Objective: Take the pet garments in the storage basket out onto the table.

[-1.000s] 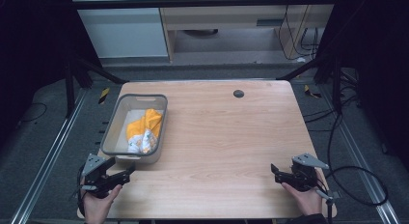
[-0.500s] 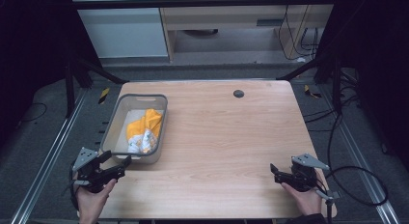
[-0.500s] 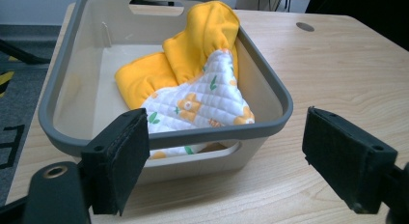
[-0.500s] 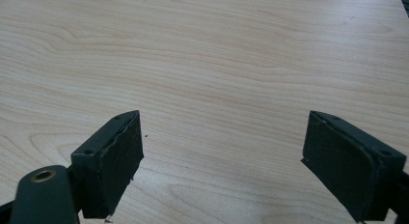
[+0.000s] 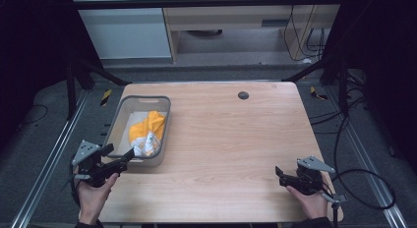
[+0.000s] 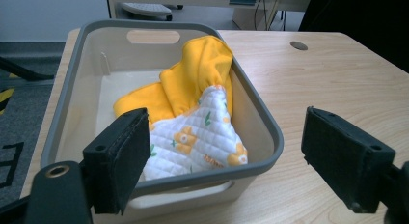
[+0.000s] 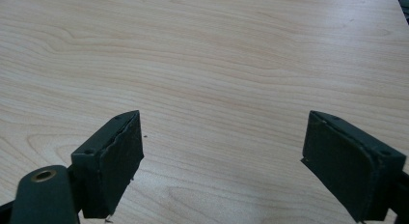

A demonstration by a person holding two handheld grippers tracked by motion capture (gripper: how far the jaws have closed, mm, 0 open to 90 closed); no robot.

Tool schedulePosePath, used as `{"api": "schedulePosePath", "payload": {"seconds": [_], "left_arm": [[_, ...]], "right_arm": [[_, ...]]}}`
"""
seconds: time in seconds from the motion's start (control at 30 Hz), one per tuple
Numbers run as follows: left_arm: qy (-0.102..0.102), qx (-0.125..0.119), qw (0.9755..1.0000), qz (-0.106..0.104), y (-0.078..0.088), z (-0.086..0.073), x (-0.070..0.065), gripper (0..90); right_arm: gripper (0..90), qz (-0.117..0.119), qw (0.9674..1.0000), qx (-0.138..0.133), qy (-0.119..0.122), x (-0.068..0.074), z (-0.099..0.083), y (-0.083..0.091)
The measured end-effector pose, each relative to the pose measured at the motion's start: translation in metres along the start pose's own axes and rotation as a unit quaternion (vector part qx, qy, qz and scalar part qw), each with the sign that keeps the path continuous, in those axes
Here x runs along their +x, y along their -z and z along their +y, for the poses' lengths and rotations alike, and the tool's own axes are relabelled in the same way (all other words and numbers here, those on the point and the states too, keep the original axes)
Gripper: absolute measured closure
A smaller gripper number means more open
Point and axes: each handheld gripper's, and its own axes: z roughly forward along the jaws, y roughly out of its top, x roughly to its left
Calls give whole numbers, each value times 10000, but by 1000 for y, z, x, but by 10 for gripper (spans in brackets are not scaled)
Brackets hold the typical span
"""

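Observation:
A grey plastic bin (image 5: 117, 122) stands at the table's left side and holds a crumpled cloth (image 5: 146, 132), yellow with a white quilted flower-print part. My left gripper (image 5: 118, 155) is open just in front of the bin's near wall, held in a hand. In the left gripper view the bin (image 6: 260, 122) and the cloth (image 6: 193, 103) lie straight ahead between the spread jaws of the left gripper (image 6: 224, 122). My right gripper (image 5: 280, 176) is open near the table's front right corner. The right gripper (image 7: 224, 120) has bare wood between its jaws.
The wooden table (image 5: 231, 139) has a round cable hole (image 5: 243, 95) near its far edge. Dark floor, metal frame rails and cables surround the table. A cable (image 5: 364, 188) trails from the right gripper.
My left gripper has moved forward toward the bin's near wall. The right gripper has stayed in place.

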Motion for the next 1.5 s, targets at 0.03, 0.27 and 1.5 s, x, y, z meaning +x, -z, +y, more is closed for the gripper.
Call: {"api": "schedulePosePath", "payload": {"seconds": [0.03,0.27,1.5], "left_arm": [[-13,8,10000,3,-1,1,0,174],[-86,123,9999,-1,-11,13,1,174],[-399,784,9960,124,-56,57,3,199]], "right_arm": [[140,-8,10000,-19,0,0,0,0],[141,18,10000,12,41,1,1,-1],[156,87,9999,104,91,3,3,-4]]}}
